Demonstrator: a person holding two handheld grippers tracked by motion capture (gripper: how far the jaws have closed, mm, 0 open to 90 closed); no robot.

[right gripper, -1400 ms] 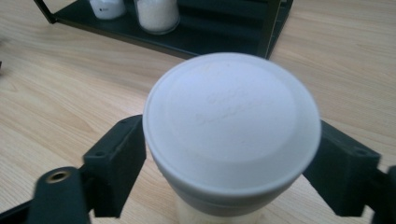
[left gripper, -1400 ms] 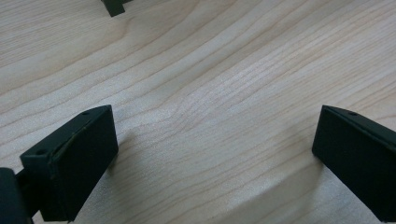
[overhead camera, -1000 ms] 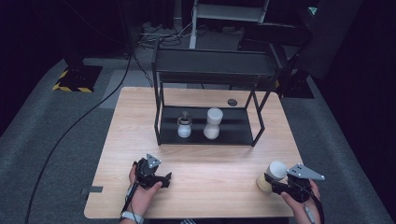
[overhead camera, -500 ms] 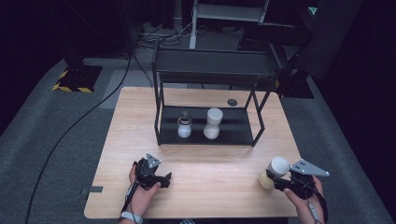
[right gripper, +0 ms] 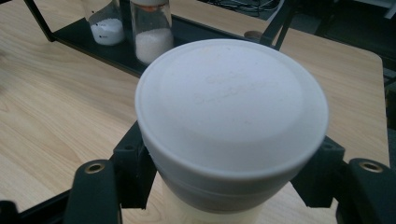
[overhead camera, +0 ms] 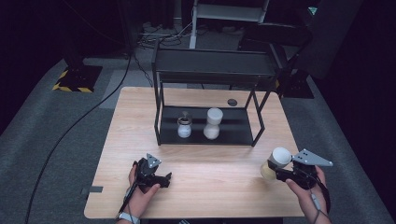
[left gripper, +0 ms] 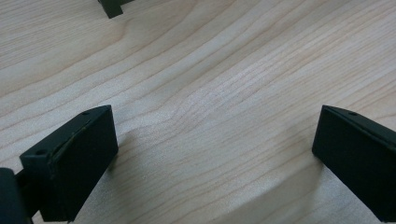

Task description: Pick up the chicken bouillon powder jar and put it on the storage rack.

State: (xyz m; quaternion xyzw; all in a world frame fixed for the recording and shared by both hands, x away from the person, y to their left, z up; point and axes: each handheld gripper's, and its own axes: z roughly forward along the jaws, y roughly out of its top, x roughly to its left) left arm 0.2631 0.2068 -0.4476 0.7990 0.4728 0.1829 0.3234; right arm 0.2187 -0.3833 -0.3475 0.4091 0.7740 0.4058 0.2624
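- Right tongs [overhead camera: 275, 171] pinching a jar [overhead camera: 275, 162] below its white lid [right gripper: 231, 109], at the near right of the surface [overhead camera: 210, 177].
- Raised a little since a second ago: jar sits higher in the high view, apparently clear of the wood. Judged as a lift just begun, likely toward the rack [overhead camera: 210, 74].
- Jar body pale yellow, contents hidden under the lid.
- Left tongs [overhead camera: 163, 178] spread wide and empty at the near left, low over bare wood, unmoved.
- Farther back, on the rack's lower shelf [overhead camera: 233, 133]: short jar [overhead camera: 184, 127] with white powder low in it, and just beside it a tall jar [overhead camera: 213, 123] with white grains and a white lid.
- Room left on that shelf to the right of the tall jar.
- Dark disc [overhead camera: 232, 101] behind the rack.
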